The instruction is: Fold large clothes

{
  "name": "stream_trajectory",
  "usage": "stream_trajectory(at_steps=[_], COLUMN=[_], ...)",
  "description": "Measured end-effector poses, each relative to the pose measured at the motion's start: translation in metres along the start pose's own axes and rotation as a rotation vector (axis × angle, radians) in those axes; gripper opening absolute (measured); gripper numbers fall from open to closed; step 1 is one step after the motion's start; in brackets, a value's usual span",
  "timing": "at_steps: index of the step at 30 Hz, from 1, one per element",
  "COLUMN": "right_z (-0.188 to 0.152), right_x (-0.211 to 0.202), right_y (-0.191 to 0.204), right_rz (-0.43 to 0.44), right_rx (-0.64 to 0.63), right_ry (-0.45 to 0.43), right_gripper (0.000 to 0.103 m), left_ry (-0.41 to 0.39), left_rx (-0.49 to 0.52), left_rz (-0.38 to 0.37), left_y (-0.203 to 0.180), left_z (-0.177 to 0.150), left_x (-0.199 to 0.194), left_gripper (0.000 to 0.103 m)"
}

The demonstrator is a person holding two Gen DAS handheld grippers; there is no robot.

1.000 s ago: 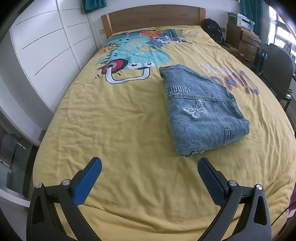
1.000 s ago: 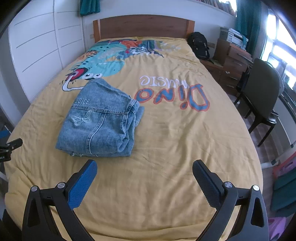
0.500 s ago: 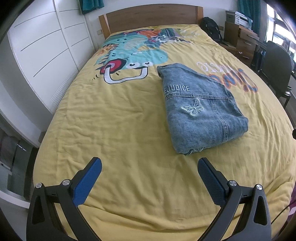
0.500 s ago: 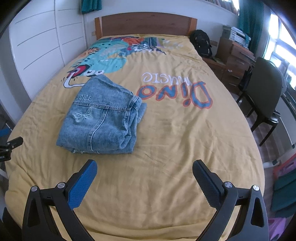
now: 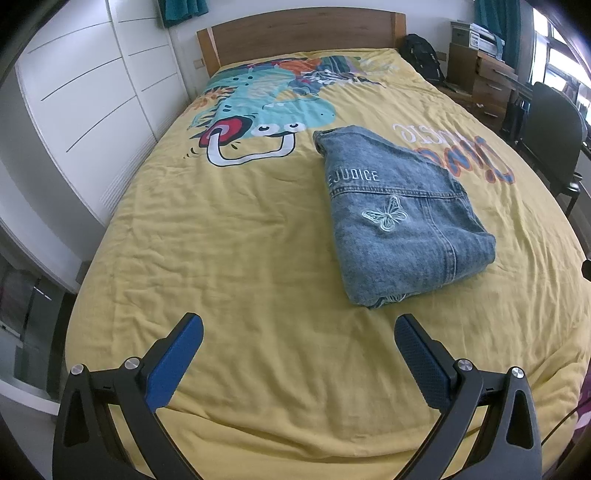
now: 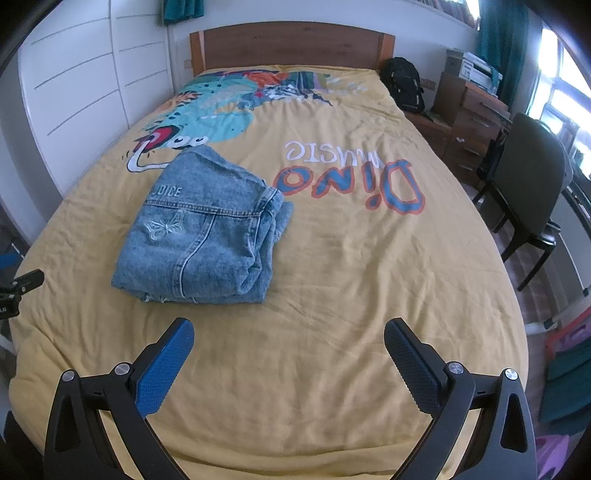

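A folded blue denim jacket (image 5: 399,218) with a white butterfly and the letters "JUDICE" lies in a compact rectangle on the yellow bed cover (image 5: 229,258). In the right wrist view the jacket (image 6: 207,232) lies left of centre. My left gripper (image 5: 295,328) is open and empty, held above the foot of the bed, short of the jacket's near edge. My right gripper (image 6: 288,332) is open and empty, also above the foot of the bed, to the right of the jacket. Neither gripper touches the jacket.
The bed has a wooden headboard (image 5: 299,33) at the far end and white wardrobe doors (image 5: 88,96) along its left side. A black chair (image 6: 532,192), a wooden drawer unit (image 6: 469,110) and a black backpack (image 6: 402,88) stand to the right.
Both views shift slightly, so both grippers have drifted a little over the foot of the bed. The jacket has not moved and both grippers stay open.
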State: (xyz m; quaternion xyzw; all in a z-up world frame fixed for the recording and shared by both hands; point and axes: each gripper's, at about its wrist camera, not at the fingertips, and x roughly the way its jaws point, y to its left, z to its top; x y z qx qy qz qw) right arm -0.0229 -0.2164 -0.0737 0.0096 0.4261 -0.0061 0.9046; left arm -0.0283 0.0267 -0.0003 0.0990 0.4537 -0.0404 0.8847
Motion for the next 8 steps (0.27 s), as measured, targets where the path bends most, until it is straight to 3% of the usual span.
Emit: stream_trajectory(at_steps=[8], right_z=[0.0000], right_x=[0.0009], right_y=[-0.0009], right_rz=[-0.004], right_rx=[0.000], right_ry=[0.003], right_gripper=[0.103], left_ry=[0.001], left_rx=[0.000], left_rz=[0.001], left_y=[-0.0007], left_z=[-0.0002], left_x=[-0.0001], left_gripper=[0.102])
